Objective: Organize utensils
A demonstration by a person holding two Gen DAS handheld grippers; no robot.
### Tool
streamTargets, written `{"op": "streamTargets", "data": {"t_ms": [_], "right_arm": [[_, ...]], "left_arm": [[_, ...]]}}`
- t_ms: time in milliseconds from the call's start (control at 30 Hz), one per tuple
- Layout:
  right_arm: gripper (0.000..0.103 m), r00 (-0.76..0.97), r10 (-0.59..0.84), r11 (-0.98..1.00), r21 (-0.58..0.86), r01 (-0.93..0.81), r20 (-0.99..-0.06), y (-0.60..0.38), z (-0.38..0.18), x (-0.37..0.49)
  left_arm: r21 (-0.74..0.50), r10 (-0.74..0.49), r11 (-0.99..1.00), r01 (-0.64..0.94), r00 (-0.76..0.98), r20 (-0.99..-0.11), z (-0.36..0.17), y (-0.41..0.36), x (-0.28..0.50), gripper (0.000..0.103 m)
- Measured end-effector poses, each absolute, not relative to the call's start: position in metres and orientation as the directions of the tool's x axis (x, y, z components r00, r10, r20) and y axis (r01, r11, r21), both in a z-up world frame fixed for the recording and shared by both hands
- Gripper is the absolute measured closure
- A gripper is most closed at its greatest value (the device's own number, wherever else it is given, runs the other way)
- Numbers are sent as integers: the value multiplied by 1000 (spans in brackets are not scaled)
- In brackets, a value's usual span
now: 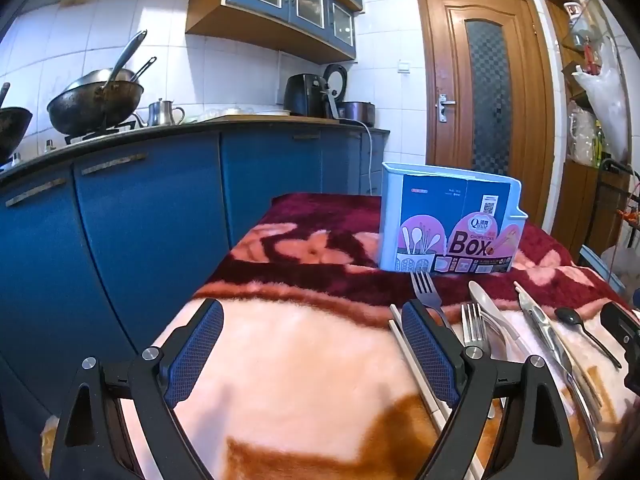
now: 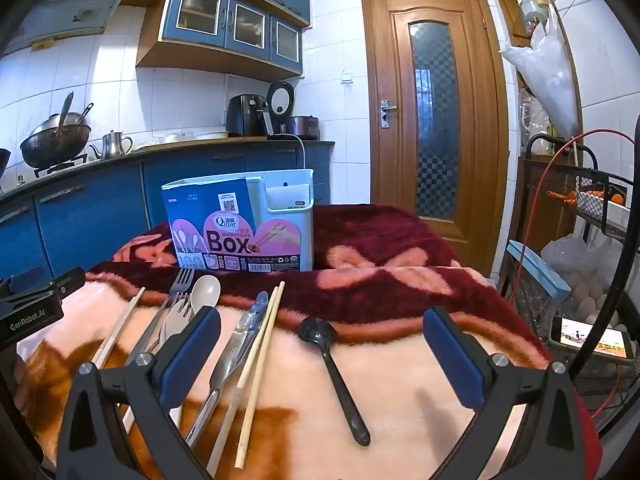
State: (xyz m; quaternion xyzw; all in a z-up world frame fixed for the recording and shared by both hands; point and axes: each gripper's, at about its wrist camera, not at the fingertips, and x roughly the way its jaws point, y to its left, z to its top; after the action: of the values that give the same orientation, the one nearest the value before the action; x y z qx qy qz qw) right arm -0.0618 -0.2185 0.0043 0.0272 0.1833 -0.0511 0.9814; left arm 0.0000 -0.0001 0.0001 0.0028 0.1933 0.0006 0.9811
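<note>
Kitchen cabinets in blue, white wall tiles and a wooden door stand behind a table covered by a plush pink-and-maroon blanket (image 2: 400,380), which gives the loose cutlery a soft bed that keeps it from sliding.

Both claws hover low over the near edge, tilted slightly down toward the work. The right claw (image 2: 320,344) stands wide with nothing between its blue pads; the black spoon (image 2: 332,364) lies in the gap below it, handle toward the camera, so it looks like the easiest first pick. Just left of that spoon lie a pair of chopsticks (image 2: 260,364) and a clear-wrapped metal utensil (image 2: 236,348), running lengthwise toward the claw. Beyond the left pad sit a white spoon (image 2: 206,290), a fork (image 2: 178,284) and a single chopstick (image 2: 120,326), all roughly parallel, handles near, which suits a grasp from this side.

The left claw (image 1: 312,350) is also wide and empty, over bare blanket to the left of the row; only its right pad overlaps the leftmost chopstick and a fork in its view. It seems held back to leave room.

Farther out, upright on the maroon part of the blanket, stands the light-blue chopsticks box (image 2: 280,220) with its printed sleeve on. Its open top faces up, presumably the place where the utensils are meant to go. None can be seen in it yet.
</note>
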Motion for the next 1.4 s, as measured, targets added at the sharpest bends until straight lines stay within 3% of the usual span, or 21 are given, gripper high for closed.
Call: {"op": "streamTargets", "data": {"t_ms": [1400], "right_arm": [[0, 926, -93, 992, 46, 118, -365, -216, 1, -62]], "left_arm": [[13, 5, 1000, 0, 926, -378, 0, 0, 0, 12]]}}
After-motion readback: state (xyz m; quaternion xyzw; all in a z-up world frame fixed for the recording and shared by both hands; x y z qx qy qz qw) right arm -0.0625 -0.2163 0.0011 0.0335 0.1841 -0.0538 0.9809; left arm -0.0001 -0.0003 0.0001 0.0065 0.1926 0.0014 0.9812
